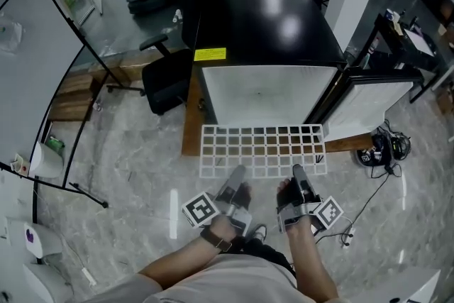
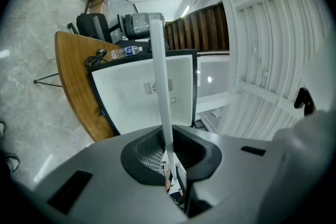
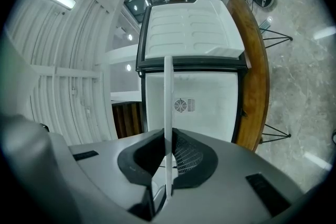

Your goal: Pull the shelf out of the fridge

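Note:
The white wire shelf (image 1: 262,150) hangs level in front of the black mini fridge (image 1: 266,28), fully outside its white inside (image 1: 266,96). My left gripper (image 1: 234,175) is shut on the shelf's near edge at the left. The right gripper (image 1: 299,174) is shut on the same edge further right. In the left gripper view the shelf (image 2: 160,76) runs edge-on as a thin white bar out of the closed left gripper (image 2: 170,165) towards the fridge (image 2: 142,102). The right gripper view shows the same: the shelf (image 3: 168,107) clamped in the right gripper (image 3: 167,165), with the fridge door (image 3: 191,26) swung open.
The fridge stands on a low wooden platform (image 1: 190,125), its door (image 1: 369,106) open to the right. A black office chair (image 1: 167,81) sits left of it. Cables and a small device (image 1: 383,149) lie on the floor at right. A stand-mounted panel (image 1: 42,81) is at far left.

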The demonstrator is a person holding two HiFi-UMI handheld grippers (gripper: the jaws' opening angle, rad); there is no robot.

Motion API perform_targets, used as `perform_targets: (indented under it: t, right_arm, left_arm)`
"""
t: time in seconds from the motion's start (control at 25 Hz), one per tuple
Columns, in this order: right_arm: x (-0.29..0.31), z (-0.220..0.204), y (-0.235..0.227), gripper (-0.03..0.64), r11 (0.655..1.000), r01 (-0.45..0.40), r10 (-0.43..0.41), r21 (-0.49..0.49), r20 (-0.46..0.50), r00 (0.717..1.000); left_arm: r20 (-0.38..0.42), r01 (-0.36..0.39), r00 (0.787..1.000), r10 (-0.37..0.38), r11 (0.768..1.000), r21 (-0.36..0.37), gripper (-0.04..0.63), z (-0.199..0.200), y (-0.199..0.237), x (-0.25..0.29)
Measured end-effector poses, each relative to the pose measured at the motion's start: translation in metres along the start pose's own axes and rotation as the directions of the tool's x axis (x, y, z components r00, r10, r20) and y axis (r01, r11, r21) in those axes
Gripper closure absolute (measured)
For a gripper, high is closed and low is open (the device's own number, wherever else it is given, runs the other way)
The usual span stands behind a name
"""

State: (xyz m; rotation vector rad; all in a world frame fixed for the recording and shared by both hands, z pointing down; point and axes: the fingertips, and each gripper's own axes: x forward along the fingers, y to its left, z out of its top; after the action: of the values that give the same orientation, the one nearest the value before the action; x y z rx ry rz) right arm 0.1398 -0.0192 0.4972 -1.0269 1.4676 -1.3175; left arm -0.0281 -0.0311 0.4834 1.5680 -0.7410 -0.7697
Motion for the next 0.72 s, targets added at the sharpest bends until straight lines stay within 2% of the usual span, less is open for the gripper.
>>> perform_targets:
  t: [0.12, 0.28, 0.36, 0.64, 0.72]
  right_arm:
    - [-0.005, 0.005, 0.007, 0.575, 1.0, -0.012, 0.012, -0.004, -0.014, 1.0]
    - [-0.008, 0.02, 0.017, 0.575, 1.0, -0.023, 0.023, 0.001, -0.032, 0.999]
    - [-0.008, 0.026, 0.022, 0.575, 1.0, -0.031, 0.031, -0.002, -0.04, 0.999]
    - [-0.021, 0.017, 0.023, 0.575, 0.999, -0.044, 0.043, -0.001, -0.061, 0.997]
    - [-0.022, 0.016, 0.022, 0.575, 0.999, -0.041, 0.041, 0.002, -0.066, 0.997]
  left_arm:
    - [0.014, 0.019, 1.0, -0.019, 1.0, -0.004, 0.563, -0.01, -0.009, -0.001]
    - [0.018, -0.011, 1.0, 0.01, 0.999, 0.044, 0.563, -0.021, -0.013, 0.003]
    - [0.03, 0.008, 1.0, -0.009, 1.0, 0.029, 0.563, -0.026, -0.022, 0.008]
    - [0.052, 0.021, 0.998, -0.024, 0.998, 0.053, 0.563, -0.03, -0.029, -0.009]
    - [0.059, 0.034, 0.998, -0.037, 0.999, 0.04, 0.563, -0.032, -0.032, -0.01]
